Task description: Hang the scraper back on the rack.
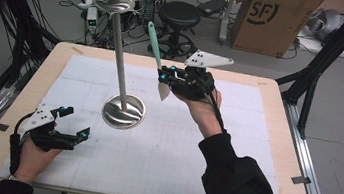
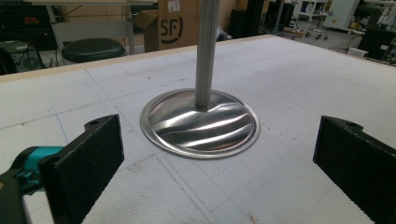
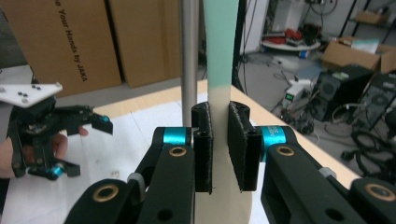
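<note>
While its two black jaws stand close together, the right gripper point(image 1: 166, 78) clamps a single spatula point(image 1: 157, 57) between them, held above the table point(image 1: 265, 139) to the right of the middle. The spatula has a teal handle that rises up and slightly left toward the far side, and a cream blade that hangs below the jaws; in the right gripper view the pads point(image 3: 204, 144) press the cream part of the spatula point(image 3: 219, 56) from both sides, just under where the teal begins. One grey three-cornered plate point(image 1: 208, 59) sits on top of this gripper, and a hand point(image 1: 204, 112) in a dark sleeve carries it. Just to the left of the spatula stands one metal stand point(image 1: 119, 70), a slim upright pole on a round shiny base point(image 1: 123, 112) with a small dish and knob at the top; whether the spatula touches the pole is hard to tell from these angles, though they look slightly apart. Farther left and nearer, the left gripper point(image 1: 74, 123) rests low over the white mat point(image 1: 161, 161), its jaws wide apart with nothing between them, aimed toward the base point(image 2: 201, 123). Beyond the table's far edge are one black stool point(image 1: 179, 14) and one cardboard box point(image 1: 271, 19).
</note>
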`<state>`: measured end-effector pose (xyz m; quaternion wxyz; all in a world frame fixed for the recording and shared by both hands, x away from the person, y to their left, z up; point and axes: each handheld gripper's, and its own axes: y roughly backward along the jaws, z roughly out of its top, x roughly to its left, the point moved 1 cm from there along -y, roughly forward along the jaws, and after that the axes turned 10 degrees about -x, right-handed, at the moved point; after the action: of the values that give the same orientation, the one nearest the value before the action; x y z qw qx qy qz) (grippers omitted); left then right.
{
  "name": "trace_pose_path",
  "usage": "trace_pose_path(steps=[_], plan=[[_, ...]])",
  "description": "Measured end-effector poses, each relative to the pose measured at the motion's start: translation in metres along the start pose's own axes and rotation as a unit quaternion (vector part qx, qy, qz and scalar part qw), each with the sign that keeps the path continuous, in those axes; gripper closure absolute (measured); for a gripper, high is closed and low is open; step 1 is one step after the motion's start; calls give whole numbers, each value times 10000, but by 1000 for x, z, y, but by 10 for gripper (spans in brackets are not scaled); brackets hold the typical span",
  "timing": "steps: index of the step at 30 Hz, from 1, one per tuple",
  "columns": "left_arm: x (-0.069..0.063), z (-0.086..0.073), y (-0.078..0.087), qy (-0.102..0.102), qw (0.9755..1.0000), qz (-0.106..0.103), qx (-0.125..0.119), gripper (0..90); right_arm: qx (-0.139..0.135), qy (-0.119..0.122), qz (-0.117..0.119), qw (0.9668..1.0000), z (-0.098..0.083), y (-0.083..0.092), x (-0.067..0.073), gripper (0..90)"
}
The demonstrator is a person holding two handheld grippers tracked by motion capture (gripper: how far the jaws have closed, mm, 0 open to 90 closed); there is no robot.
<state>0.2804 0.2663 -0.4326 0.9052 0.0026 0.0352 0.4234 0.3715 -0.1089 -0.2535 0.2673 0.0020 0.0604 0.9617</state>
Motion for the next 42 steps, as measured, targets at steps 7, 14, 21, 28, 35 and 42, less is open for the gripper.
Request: trace_pose_path(steps=[7,14,21,28,35,42], plan=[[0,0,0,-1,10000,-18,4,23,-131,35,51,9999,9,-5,3,808],[0,0,0,39,10000,-10,-29,23,-285,96,33,9995,15,-9,5,808],[0,0,0,32,10000,-24,-14,23,-296,96,-5,9995,13,-14,5,808],[0,0,0,59,10000,-36,-24,23,-335,104,-36,9994,13,-18,6,808],[0,0,0,48,10000,-53,-9,23,-298,115,-68,9995,11,-23,7,809],[0,0,0,61,10000,-54,-21,23,-311,95,-60,9995,8,-30,8,808]])
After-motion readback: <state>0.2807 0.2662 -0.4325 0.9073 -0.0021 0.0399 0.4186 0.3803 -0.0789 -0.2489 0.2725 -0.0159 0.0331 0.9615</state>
